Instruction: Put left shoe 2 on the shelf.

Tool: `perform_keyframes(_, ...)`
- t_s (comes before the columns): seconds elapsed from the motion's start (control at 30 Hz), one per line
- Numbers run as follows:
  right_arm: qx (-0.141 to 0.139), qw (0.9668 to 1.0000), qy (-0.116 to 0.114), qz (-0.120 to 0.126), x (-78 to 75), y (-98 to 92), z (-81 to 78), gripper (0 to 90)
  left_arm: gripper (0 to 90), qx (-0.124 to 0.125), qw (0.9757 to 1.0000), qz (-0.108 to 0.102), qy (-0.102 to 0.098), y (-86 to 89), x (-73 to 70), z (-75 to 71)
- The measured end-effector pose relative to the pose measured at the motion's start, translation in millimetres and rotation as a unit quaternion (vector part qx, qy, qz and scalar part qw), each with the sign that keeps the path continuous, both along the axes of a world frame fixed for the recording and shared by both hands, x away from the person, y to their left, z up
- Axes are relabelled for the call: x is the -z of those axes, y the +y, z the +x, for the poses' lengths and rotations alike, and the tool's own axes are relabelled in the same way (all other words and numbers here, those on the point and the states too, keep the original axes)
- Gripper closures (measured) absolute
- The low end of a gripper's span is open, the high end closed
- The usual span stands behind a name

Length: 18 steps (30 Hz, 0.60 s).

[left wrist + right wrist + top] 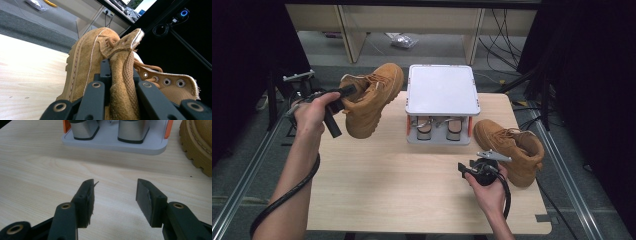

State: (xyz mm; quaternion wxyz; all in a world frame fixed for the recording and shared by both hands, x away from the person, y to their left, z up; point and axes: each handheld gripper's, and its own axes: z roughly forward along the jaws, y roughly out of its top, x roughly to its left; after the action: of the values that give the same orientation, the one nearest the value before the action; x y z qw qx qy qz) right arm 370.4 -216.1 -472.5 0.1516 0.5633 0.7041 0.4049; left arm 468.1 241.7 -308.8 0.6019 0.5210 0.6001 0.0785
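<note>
left gripper [121, 75] clamps lifted boot [373, 97] by tongue; right gripper [115, 197] wide, empty, over table [387, 170].

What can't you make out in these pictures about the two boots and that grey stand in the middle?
- Held boot, left gripper view: its toe is hidden behind its own collar, and the left gripper covers the pinched collar.
- Second boot, right gripper view: cut off by the right edge.
- Grey stand, high view: its white top plate hides most of what sits underneath.
</note>
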Motion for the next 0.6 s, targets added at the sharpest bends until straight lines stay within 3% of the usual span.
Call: perform_keyframes(0.6, -0.001, 1.0000, -0.001, 0.000, 0.6, 0.0, 0.2, 49.9, 81.4, 0.005, 1.0000, -0.004, -0.001, -7.7, -8.0, 7.6)
